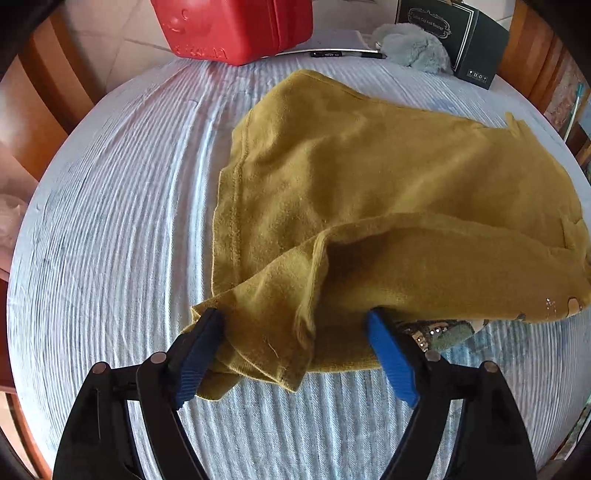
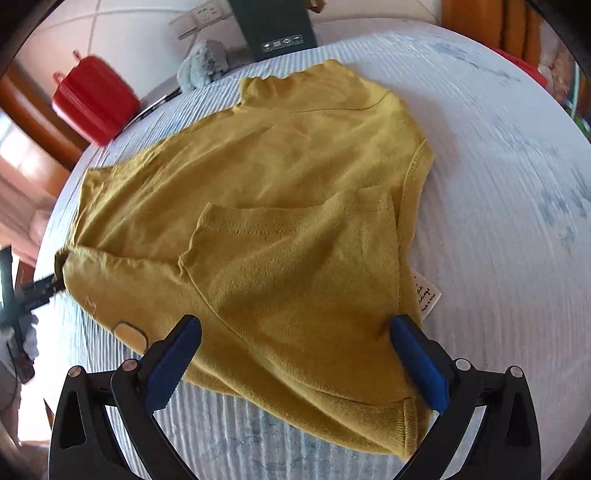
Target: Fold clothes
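Mustard shirt (image 2: pixel 295 206), side tag (image 2: pixel 428 295) "made in korea"

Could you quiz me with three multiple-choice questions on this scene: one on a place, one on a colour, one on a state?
1. Where is the red case?
A. On the shirt
B. At the far edge of the table, beyond the shirt
C. Between the tongs

2. What colour is the shirt?
A. Mustard yellow
B. Blue
C. White

3. How do the right tongs stand?
A. Clamped shut on the case
C. Shut on nothing
B. Wide open, shirt hem between them

Answers: 1 B, it sits past the shirt's far end. 2 A, the cloth is mustard yellow in both views. 3 B, the blue pads stand far apart over the hem.
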The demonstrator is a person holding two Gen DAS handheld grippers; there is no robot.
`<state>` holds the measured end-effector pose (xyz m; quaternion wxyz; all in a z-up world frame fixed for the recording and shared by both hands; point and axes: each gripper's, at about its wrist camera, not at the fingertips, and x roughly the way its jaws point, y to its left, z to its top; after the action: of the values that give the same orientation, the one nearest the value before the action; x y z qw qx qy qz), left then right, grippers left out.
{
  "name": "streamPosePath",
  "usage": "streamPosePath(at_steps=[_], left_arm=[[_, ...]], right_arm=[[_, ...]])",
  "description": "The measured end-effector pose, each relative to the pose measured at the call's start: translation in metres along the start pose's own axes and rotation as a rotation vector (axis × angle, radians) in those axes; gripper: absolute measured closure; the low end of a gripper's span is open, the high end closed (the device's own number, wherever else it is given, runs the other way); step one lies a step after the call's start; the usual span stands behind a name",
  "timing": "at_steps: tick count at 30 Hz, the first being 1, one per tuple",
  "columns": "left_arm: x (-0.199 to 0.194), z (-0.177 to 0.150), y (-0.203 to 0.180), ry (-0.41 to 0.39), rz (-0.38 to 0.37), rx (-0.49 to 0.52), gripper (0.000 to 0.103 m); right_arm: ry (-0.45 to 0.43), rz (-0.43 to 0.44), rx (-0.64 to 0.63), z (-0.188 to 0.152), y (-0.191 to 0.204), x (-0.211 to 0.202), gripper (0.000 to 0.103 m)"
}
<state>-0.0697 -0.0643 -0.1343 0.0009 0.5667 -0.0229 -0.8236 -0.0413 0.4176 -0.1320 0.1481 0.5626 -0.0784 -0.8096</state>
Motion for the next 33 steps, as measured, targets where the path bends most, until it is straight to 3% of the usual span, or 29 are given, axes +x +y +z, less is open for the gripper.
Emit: streamPosePath(at_steps=[4,10,11,12,13,14,15,22,23,24,26,30,33], left_arm=[[0.001,-0.002,0.002,-0.039,-0.016,-0.011,0.021],[0.001,-0.005,-0.001,-0.081,0.003,-0.019,0.022],[0.0,-0.004,-0.001,-0.08,0.012,-0.017,0.026],[-0.001,-0.005,0.0,-0.08,0.022,-0.013,0.044],[-0.005,-0.006,0.002,-0.085,0.024,-0.006,0.064],[-0.01,-0.008,0.006,-0.089,0.012,-0.001,0.068],[-0.013,-0.01,0.01,-0.091,0.0,0.007,0.07],[-0.018,-0.019,0.002,-0.127,0.067,0.124,0.07],[-0.015,-0.014,0.002,-0.123,0.067,0.117,0.074],[-0.016,-0.012,0.007,-0.117,0.056,0.098,0.096],[-0.023,-0.004,0.016,-0.123,0.037,0.049,0.096],[-0.04,0.023,0.04,-0.161,0.037,-0.004,0.096],[-0.023,0.043,0.055,-0.069,0.052,-0.063,0.088]], right_arm=[[0.031,0.04,0.077,0.008,-0.008,-0.001,0.0],[0.033,-0.007,0.034,0.005,0.003,0.002,0.0],[0.041,-0.045,0.009,0.004,0.008,0.004,0.003],[0.045,-0.1,-0.009,0.003,0.012,0.004,0.009],[0.044,-0.157,-0.02,0.002,0.016,0.002,0.026],[0.038,-0.164,-0.016,0.001,0.015,-0.001,0.04],[0.027,-0.13,0.002,-0.002,0.012,-0.007,0.045],[-0.05,-0.059,-0.004,-0.019,0.015,-0.039,0.047],[-0.031,-0.067,-0.011,-0.02,0.015,-0.035,0.047],[-0.012,-0.076,-0.018,-0.021,0.016,-0.03,0.047],[0.039,-0.094,-0.004,-0.022,0.011,-0.015,0.049],[0.033,-0.067,0.035,-0.022,0.005,-0.015,0.05],[0.039,-0.04,0.063,-0.021,-0.001,-0.015,0.051]])
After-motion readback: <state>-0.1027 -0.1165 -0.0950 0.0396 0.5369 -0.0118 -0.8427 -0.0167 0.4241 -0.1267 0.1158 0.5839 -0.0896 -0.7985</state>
